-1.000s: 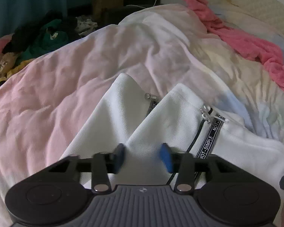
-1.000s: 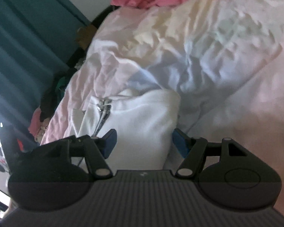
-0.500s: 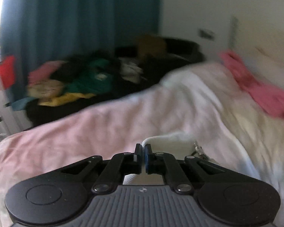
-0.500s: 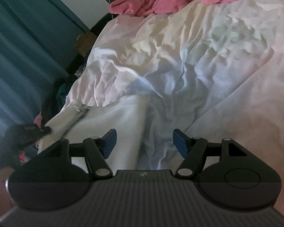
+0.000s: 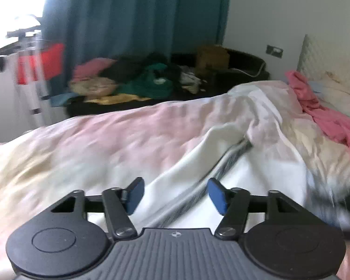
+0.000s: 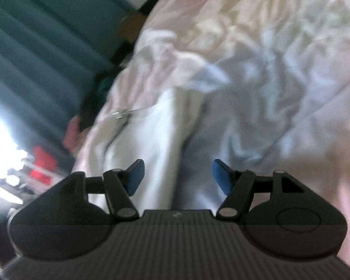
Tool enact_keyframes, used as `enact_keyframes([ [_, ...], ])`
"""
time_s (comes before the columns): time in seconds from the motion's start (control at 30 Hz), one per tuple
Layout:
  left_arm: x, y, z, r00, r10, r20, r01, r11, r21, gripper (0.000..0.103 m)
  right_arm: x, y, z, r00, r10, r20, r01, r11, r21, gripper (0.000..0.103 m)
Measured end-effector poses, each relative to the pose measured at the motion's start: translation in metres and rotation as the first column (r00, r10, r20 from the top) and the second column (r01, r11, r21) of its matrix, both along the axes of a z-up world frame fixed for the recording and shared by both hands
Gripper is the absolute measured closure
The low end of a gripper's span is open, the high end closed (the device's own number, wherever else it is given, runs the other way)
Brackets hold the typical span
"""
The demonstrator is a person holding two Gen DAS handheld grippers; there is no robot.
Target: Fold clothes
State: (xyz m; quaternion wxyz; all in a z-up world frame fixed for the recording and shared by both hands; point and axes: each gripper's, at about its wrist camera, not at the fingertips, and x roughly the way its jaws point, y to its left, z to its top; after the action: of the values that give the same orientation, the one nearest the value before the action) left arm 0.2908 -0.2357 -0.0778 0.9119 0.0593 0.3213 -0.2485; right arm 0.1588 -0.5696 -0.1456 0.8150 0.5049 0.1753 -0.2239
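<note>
Jaws on the left gripper (image 5: 175, 194) are spread wide with nothing between the blue pads (image 5: 134, 194); half a second ago they were clamped together, so it let go. From the left wrist view I see the white garment (image 5: 198, 163) lying on the bed just ahead of and under the fingers, a dark striped zipper band (image 5: 224, 165) running diagonally across it. It now stretches further up the bed than before. Everything is motion-blurred. Bed surface is a rumpled pastel duvet (image 5: 105, 144), pink to cream. Pink towel (image 5: 326, 116) sits far right near the headboard (image 5: 326, 70). Behind the bed: teal curtain (image 5: 128, 18), a heap of mixed clothes (image 5: 133, 81), a bright window far left.

Right wrist view: right gripper (image 6: 177, 177) also spread apart, empty, same as the earlier frames. White garment (image 6: 156, 135) lies under and ahead of its left pad, zipper pull (image 6: 119, 114) at the garment's left edge; it sits more bunched and the camera is closer than before. Crumpled duvet (image 6: 280, 70) fills the right side, teal curtain (image 6: 46, 46) on the left, heavy blur.
</note>
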Motion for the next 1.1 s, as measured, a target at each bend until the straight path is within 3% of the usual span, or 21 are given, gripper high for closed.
enact_keyframes([
  [0.17,-0.106,0.138,0.011,0.99,0.14,-0.012,-0.139,0.99,0.02,0.037,0.014,-0.023,-0.019,0.986,0.085,0.145,-0.121,0.957,0.265,0.038],
  [0.27,-0.154,0.211,0.008,0.96,0.275,-0.044,-0.277,0.96,-0.034,0.037,0.026,-0.038,-0.034,0.97,0.134,0.203,-0.205,0.899,0.388,0.037],
  [0.33,-0.178,0.248,0.005,0.925,0.377,-0.054,-0.38,0.922,-0.08,0.037,0.026,-0.042,-0.043,0.968,0.133,0.211,-0.213,0.881,0.422,0.037],
  [0.43,-0.189,0.282,-0.004,0.833,0.532,-0.148,-0.552,0.815,-0.178,0.037,0.027,-0.045,-0.055,0.972,0.129,0.197,-0.204,0.88,0.43,0.04],
  [0.5,-0.191,0.296,-0.009,0.794,0.577,-0.191,-0.607,0.761,-0.227,0.038,0.03,-0.049,-0.059,0.982,0.112,0.154,-0.167,0.895,0.414,0.041],
  [0.6,-0.191,0.303,-0.006,0.775,0.608,-0.173,-0.632,0.744,-0.218,0.037,0.026,-0.049,-0.06,0.985,0.047,0.165,-0.115,0.895,0.431,0.04],
  [0.77,-0.182,0.298,-0.015,0.779,0.599,-0.185,-0.627,0.749,-0.216,0.037,0.055,-0.049,-0.058,0.979,0.13,0.156,-0.172,0.937,0.303,0.039],
  [1.03,-0.168,0.29,-0.029,0.785,0.584,-0.205,-0.618,0.757,-0.212,0.037,0.1,-0.063,-0.058,0.974,0.083,0.211,-0.128,0.969,0.21,0.038],
  [1.07,-0.166,0.285,-0.031,0.792,0.578,-0.199,-0.61,0.767,-0.2,0.037,0.105,-0.061,-0.056,0.978,0.09,0.19,-0.125,0.976,0.18,0.04],
  [1.1,-0.165,0.281,-0.033,0.798,0.571,-0.192,-0.601,0.777,-0.188,0.037,0.11,-0.059,-0.053,0.982,0.102,0.161,-0.125,0.982,0.142,0.047],
])
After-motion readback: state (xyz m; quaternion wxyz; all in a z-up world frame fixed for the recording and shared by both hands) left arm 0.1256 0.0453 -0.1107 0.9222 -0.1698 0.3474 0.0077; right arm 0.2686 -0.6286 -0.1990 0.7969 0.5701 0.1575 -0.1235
